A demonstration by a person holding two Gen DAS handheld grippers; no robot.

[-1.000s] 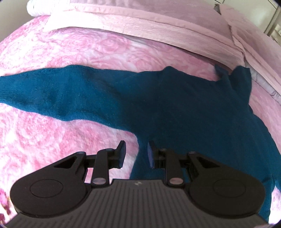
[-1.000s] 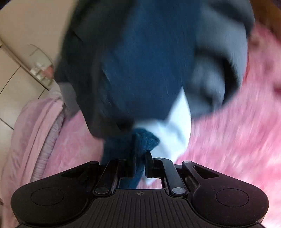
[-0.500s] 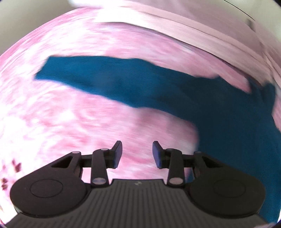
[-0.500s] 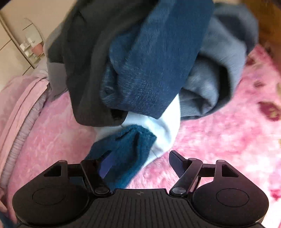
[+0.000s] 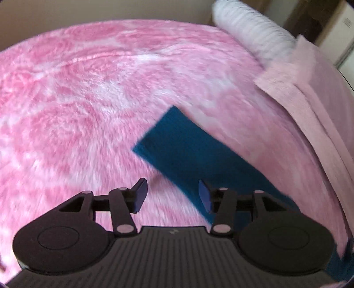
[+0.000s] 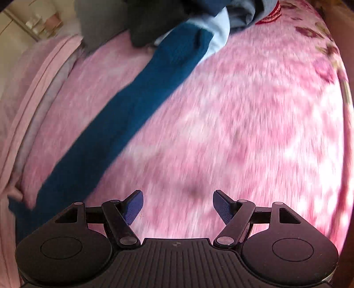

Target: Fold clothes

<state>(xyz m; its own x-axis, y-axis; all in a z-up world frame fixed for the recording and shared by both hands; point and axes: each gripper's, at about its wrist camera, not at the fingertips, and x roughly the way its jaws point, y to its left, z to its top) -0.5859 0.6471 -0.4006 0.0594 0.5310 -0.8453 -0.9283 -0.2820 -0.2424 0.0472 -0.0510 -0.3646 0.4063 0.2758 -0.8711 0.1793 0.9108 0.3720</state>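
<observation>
Both grippers empty, teal garment laid out on the bed.

Left wrist view: left gripper (image 5: pixel 172 195), jaws just opening, nothing between them, has swung out to the teal knitted sleeve (image 5: pixel 188 152) on the fluffy pink blanket (image 5: pixel 88 88).
Right wrist view: right gripper (image 6: pixel 178 207) has released the other sleeve (image 6: pixel 137 97); jaws wide, empty.

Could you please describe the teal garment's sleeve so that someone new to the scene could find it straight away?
Start from the fluffy pink blanket that covers the bed. A long flat band of cloth lies across it, the teal sleeve, running toward the pile of clothes at the far end. Only it is deep teal; the pile is grey, navy and pale blue.
</observation>
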